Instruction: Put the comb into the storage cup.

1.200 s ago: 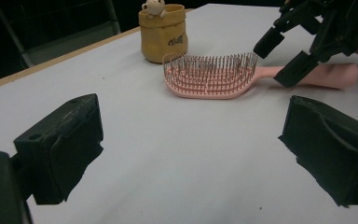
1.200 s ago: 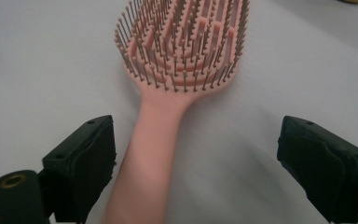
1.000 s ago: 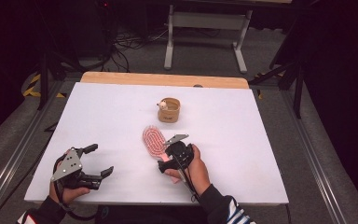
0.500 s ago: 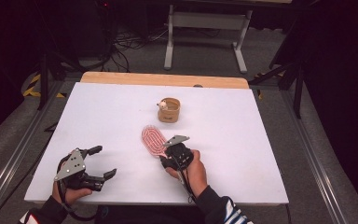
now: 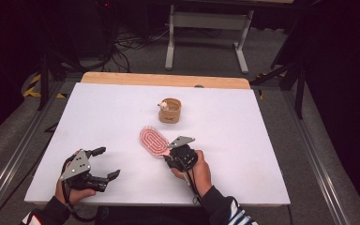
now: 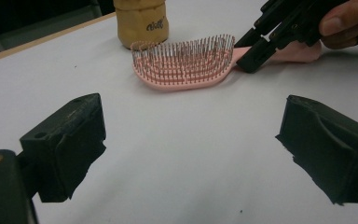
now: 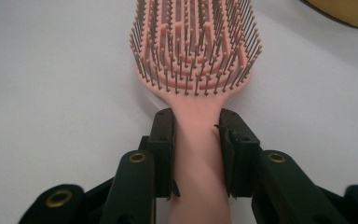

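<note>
Right gripper (image 5: 168, 156) clamped on hairbrush (image 5: 153, 141)

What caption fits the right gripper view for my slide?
Right gripper clamps the pink hairbrush by its handle, bristles up.

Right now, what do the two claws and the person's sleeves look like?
Both claws are black, with chunky padded jaws and brass-coloured rivets at the joints. The left claw and the right claw each carry a grey three-cornered plate on top. A dark cable trails from each. The right sleeve is striped dark and white; the left cuff shows red.
</note>
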{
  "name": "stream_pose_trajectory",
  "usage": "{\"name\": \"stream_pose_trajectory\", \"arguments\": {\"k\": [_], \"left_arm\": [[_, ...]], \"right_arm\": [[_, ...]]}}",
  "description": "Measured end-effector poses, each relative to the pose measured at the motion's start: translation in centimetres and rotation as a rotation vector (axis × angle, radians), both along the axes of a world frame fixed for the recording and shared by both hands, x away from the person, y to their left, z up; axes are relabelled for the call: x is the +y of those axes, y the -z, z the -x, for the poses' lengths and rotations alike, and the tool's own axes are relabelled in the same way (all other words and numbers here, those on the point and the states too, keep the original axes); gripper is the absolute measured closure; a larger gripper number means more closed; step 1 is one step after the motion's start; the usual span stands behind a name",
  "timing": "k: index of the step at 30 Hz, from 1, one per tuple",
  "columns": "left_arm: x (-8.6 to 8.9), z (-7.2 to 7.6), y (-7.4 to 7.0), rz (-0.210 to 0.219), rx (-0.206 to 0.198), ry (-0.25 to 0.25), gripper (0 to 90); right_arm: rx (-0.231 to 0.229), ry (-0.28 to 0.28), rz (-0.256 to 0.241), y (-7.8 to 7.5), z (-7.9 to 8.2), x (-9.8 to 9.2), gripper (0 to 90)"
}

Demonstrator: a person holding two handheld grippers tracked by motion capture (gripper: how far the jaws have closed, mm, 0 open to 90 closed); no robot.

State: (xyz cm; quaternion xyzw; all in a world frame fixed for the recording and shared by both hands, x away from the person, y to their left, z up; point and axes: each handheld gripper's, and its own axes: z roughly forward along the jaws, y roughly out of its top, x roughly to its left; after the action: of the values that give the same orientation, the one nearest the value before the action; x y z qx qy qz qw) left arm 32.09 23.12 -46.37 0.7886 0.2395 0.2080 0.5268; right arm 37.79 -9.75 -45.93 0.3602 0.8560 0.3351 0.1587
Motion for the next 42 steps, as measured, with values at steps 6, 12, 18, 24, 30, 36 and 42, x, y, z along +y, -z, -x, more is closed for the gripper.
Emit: {"name": "stream_pose_trajectory", "arguments": {"k": [6, 12, 18, 24, 30, 36, 42], "left_arm": [[-0.1, -0.4, 0.0, 0.009, 0.019, -0.021, 8.8], [-0.7, -1.4, -0.5, 0.039, 0.053, -0.05, 9.9], [-1.1, -3.1, -1.3, 0.099, 0.126, -0.056, 10.3], [-2.3, -4.4, -2.4, 0.132, 0.145, -0.021, 8.9], [-4.4, -6.0, -3.2, 0.185, 0.185, 0.022, 9.9], [-6.7, -7.7, -3.5, 0.242, 0.253, 0.072, 11.4], [-8.5, -8.5, -3.4, 0.272, 0.293, 0.097, 13.6]], "right_arm": [[-0.05, 0.011, -0.023, -0.5, 0.2, -0.7, 69.5], [-0.122, -0.004, -0.046, -1.2, 0.6, -1.0, 69.4], [-0.202, -0.018, -0.064, -1.9, 1.3, -1.1, 69.4], [-0.273, -0.019, -0.085, -2.3, 1.7, -1.1, 69.5], [-0.333, -0.025, -0.098, -2.9, 2.4, -1.1, 69.5], [-0.361, -0.041, -0.114, -3.1, 2.8, -1.1, 69.5], [-0.397, -0.06, -0.124, -3.2, 3.3, -0.7, 69.5]]}}
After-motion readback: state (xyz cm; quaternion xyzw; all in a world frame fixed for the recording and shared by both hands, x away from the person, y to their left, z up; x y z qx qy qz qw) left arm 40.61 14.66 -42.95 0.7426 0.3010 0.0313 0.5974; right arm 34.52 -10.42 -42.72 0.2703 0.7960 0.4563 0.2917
